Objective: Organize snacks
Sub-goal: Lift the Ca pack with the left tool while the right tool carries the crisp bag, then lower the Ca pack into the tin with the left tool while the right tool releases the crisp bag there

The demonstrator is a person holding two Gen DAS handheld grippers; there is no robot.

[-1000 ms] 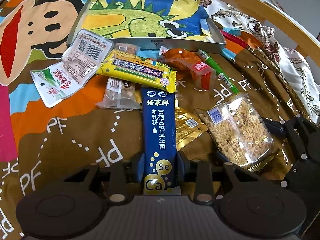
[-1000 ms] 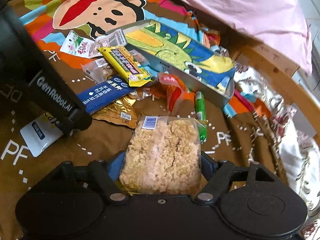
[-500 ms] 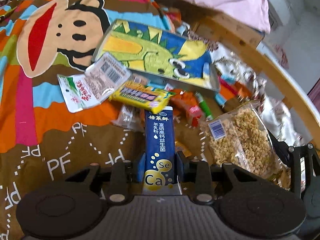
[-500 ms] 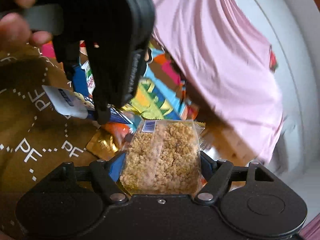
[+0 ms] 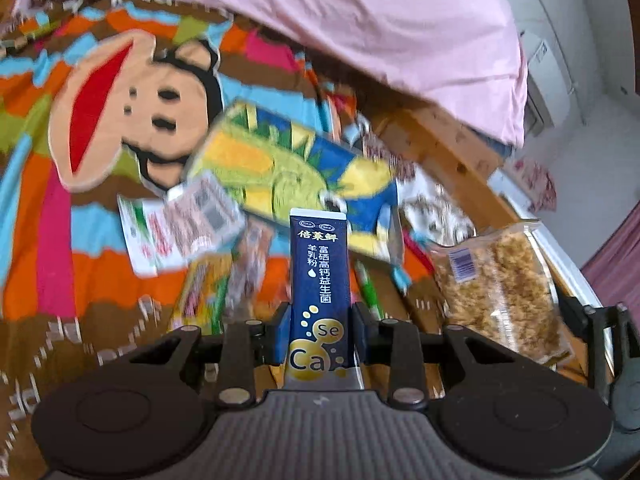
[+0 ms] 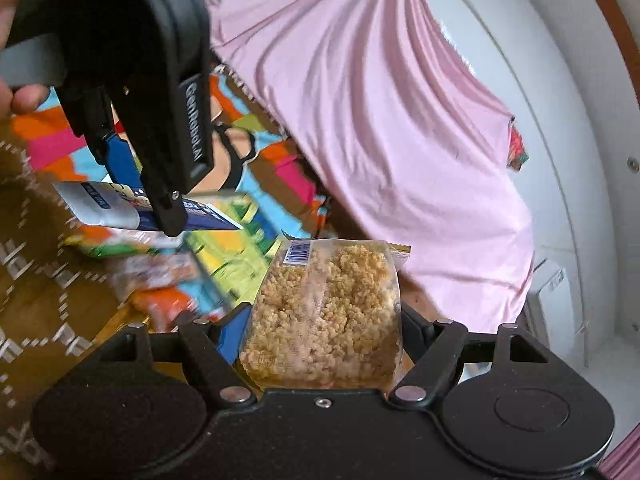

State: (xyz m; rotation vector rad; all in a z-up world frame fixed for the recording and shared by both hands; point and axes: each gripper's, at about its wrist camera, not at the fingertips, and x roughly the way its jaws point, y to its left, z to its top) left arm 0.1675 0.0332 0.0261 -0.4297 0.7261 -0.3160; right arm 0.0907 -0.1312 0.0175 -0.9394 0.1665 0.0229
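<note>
I'm gripping the blue milk powder sachet (image 5: pixel 320 280) tight in my left hand-held gripper (image 5: pixel 318 330), right hand-held gripper (image 6: pixel 320 344) clamping the clear puffed-grain bag (image 6: pixel 324 312), both above the bed (image 5: pixel 92 280).

Your right gripper (image 6: pixel 322 320) squeezes a clear bag of crunchy golden bits (image 6: pixel 326 312) from both sides. Up on the left, your other gripper (image 6: pixel 156 200) pinches a dark blue packet (image 6: pixel 120 204) above the colourful blanket (image 6: pixel 44 148). A pink sheet (image 6: pixel 380 100) hangs behind.

Navy sachet (image 5: pixel 319 280), gold circles; clear bag (image 6: pixel 326 316), tan crumbs; multicoloured cartoon-monkey blanket (image 5: pixel 80 152); pink sheet (image 6: pixel 360 100).
</note>
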